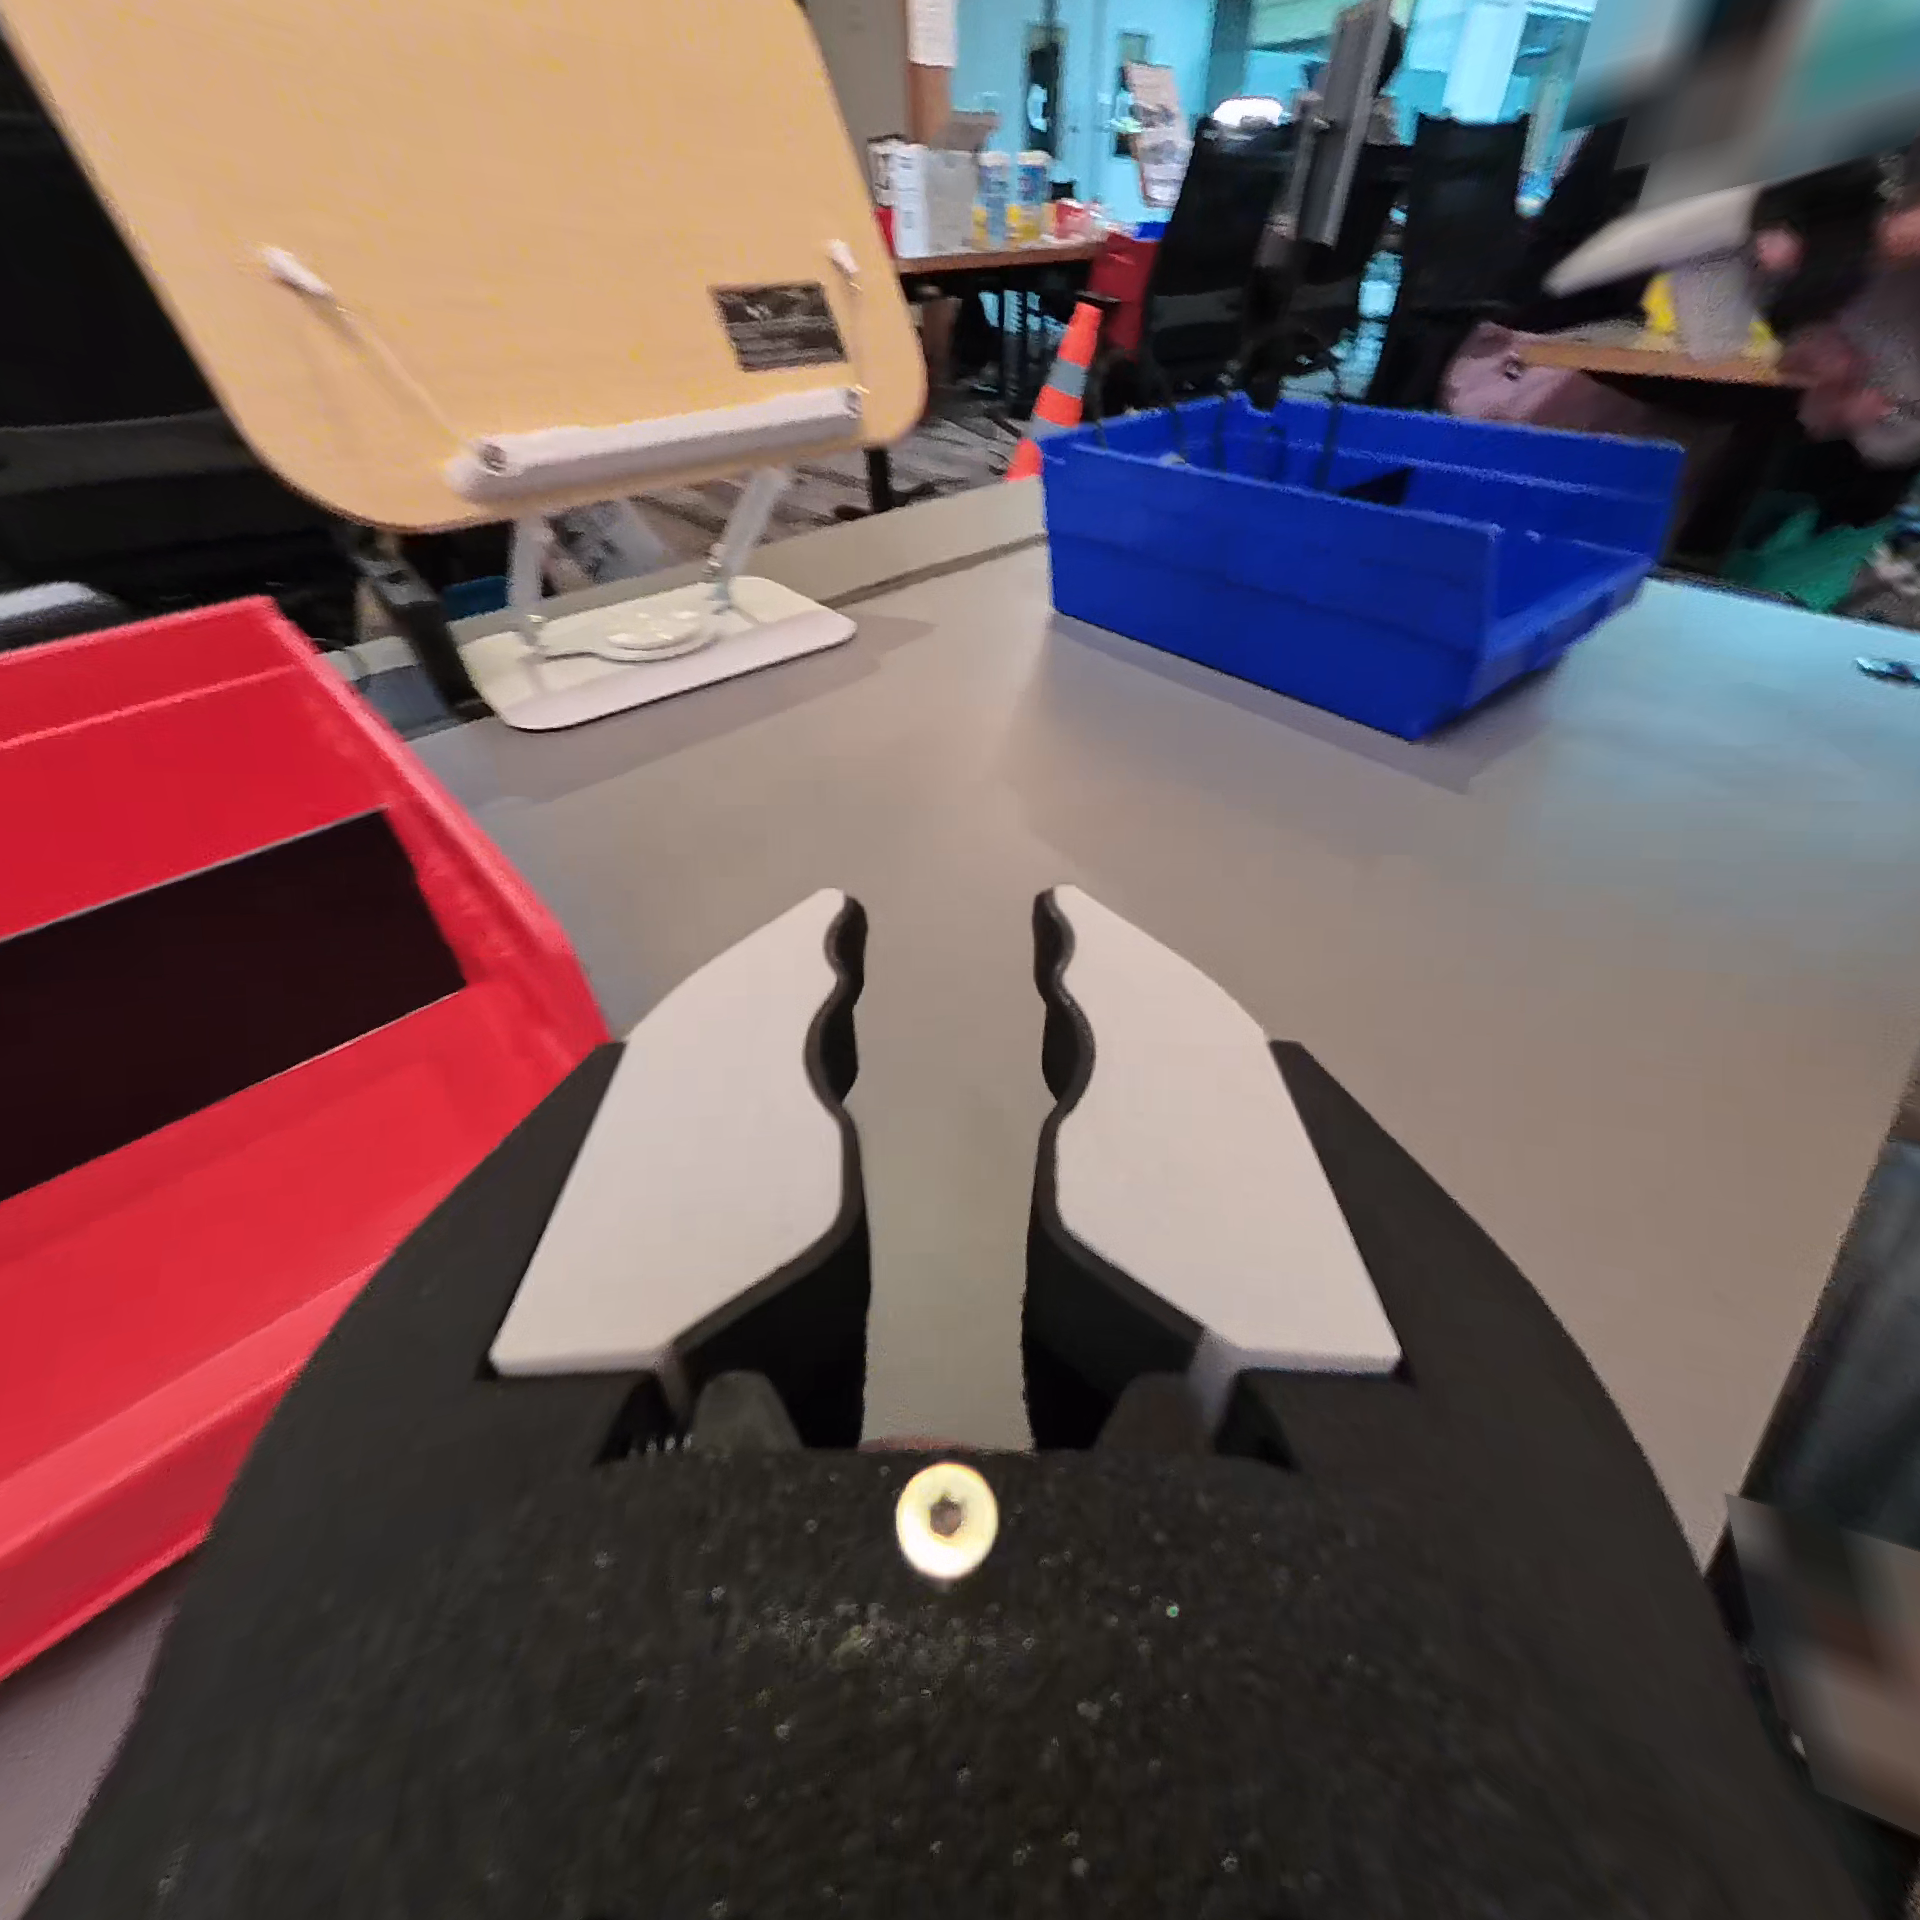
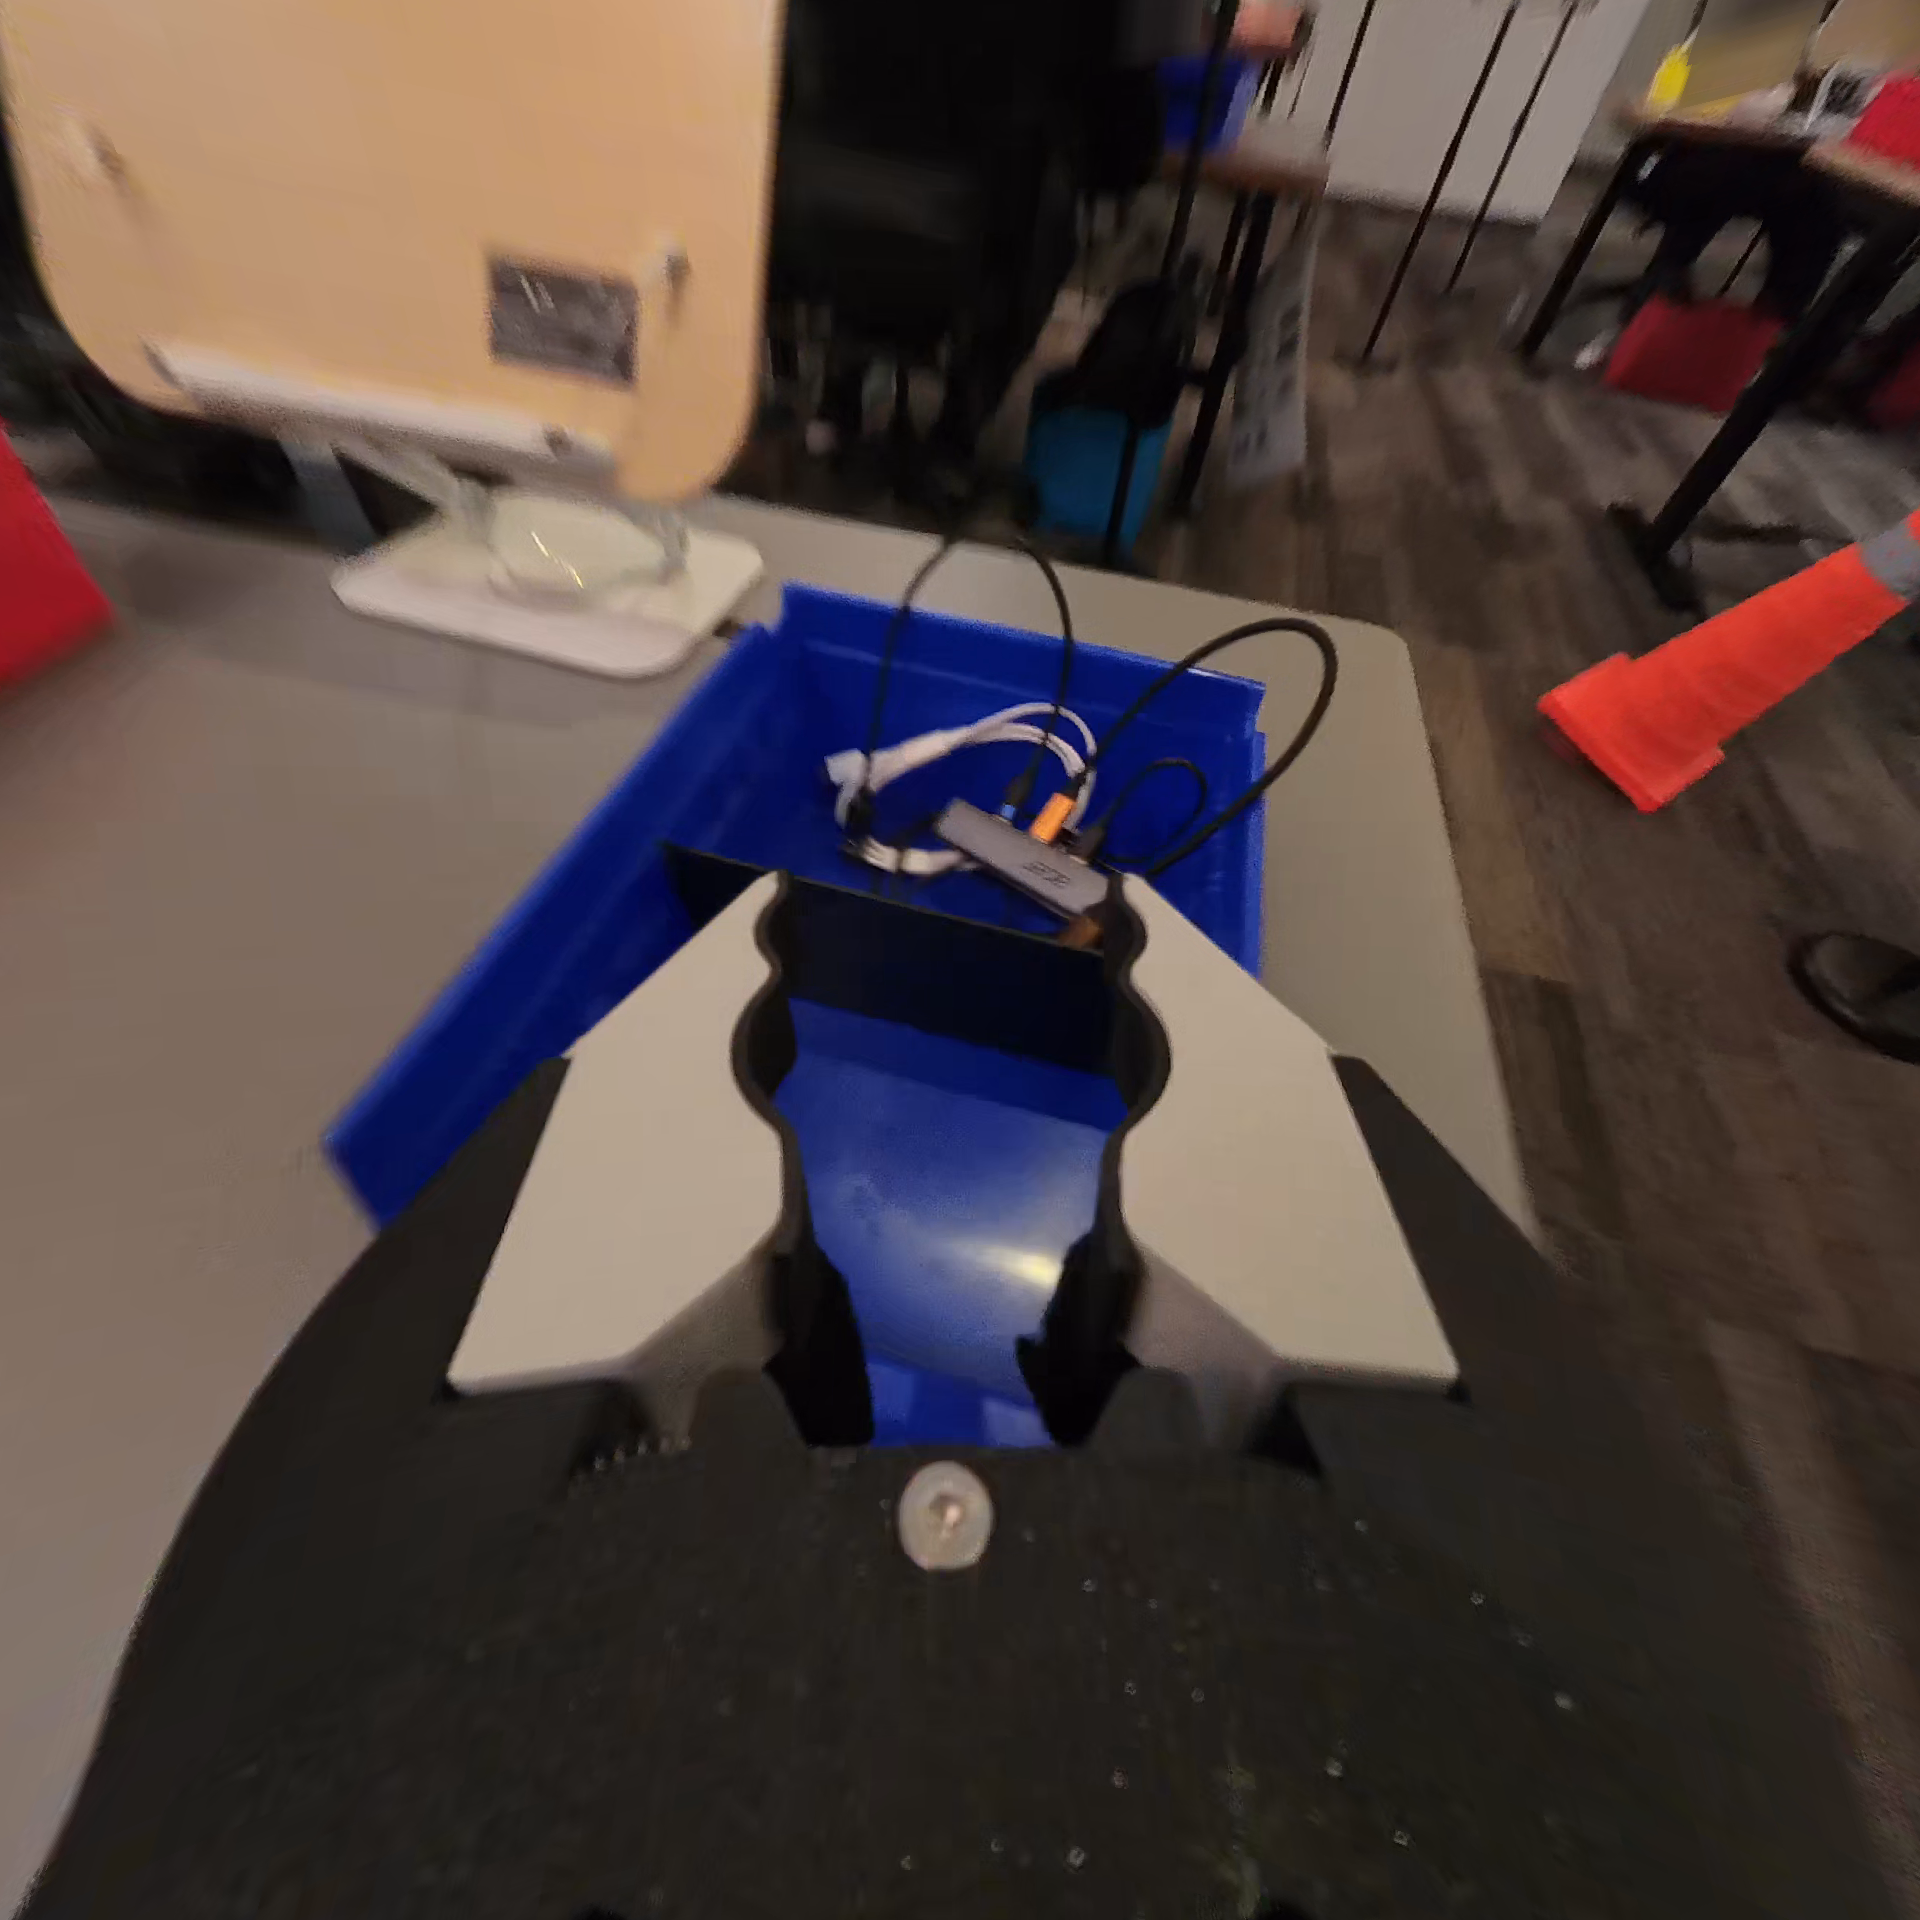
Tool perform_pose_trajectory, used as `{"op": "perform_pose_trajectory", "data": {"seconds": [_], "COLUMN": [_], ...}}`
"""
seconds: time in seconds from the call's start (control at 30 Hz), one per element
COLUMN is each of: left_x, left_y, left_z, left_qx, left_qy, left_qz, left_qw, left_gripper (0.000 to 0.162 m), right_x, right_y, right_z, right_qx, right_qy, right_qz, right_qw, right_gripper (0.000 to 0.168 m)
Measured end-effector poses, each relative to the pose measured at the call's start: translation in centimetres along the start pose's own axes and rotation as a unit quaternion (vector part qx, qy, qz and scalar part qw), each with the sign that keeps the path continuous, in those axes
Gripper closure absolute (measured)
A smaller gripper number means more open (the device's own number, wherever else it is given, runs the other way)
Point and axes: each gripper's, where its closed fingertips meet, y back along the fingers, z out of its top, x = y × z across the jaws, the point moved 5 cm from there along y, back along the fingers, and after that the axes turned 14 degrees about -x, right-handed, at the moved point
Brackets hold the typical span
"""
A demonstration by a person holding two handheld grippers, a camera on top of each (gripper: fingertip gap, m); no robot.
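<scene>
Nearest my lens, the left tongs [image 1: 948, 935] hang over bare grey tabletop [image 1: 1351, 883], jaws slightly parted and holding nothing, with the red bin [image 1: 208, 1195] just beside them. I record the right tongs [image 2: 940, 914] spread and empty above the blue bin [image 2: 582, 935], poised over its near compartment before the black divider [image 2: 935, 966]. Beyond it lie a grey hub [image 2: 1023, 862], white cable bundle [image 2: 935, 753] and black cables [image 2: 1278, 665], all untouched; a wooden stand [image 1: 468, 208] sits behind.
</scene>
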Motion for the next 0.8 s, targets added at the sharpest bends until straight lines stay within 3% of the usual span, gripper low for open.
{"op": "perform_pose_trajectory", "data": {"seconds": [0.1, 0.17, 0.33, 0.47, 0.63, 0.8], "left_x": [1.1, 2.0, 4.8, 8.1, 9.9, 9.6], "left_y": [1.5, 3.0, 7.0, 7.9, 8.3, 8.4], "left_z": [1.7, 2.1, 1.2, -0.4, -3.3, -3.8], "left_qx": [-0.030, -0.030, 0.000, 0.042, 0.129, 0.141], "left_qy": [0.023, 0.034, -0.036, -0.079, -0.019, 0.001], "left_qz": [0.059, 0.101, 0.205, 0.257, 0.303, 0.313], "left_qw": [0.998, 0.994, 0.978, 0.962, 0.944, 0.939], "left_gripper": [0.134, 0.145, 0.141, 0.134, 0.112, 0.111], "right_x": [3.3, 4.2, 6.8, 7.5, 7.7, 6.8], "right_y": [3.3, 5.0, 5.6, 4.4, 4.2, 4.6], "right_z": [-2.0, -4.1, -7.1, -8.6, -9.6, -9.9], "right_qx": [-0.110, -0.136, -0.082, -0.047, -0.018, -0.015], "right_qy": [-0.057, -0.057, -0.074, -0.063, -0.051, -0.058], "right_qz": [-0.012, -0.067, -0.057, -0.057, -0.069, -0.083], "right_qw": [0.992, 0.987, 0.992, 0.995, 0.996, 0.995], "right_gripper": [0.108, 0.109, 0.112, 0.109, 0.105, 0.105]}}
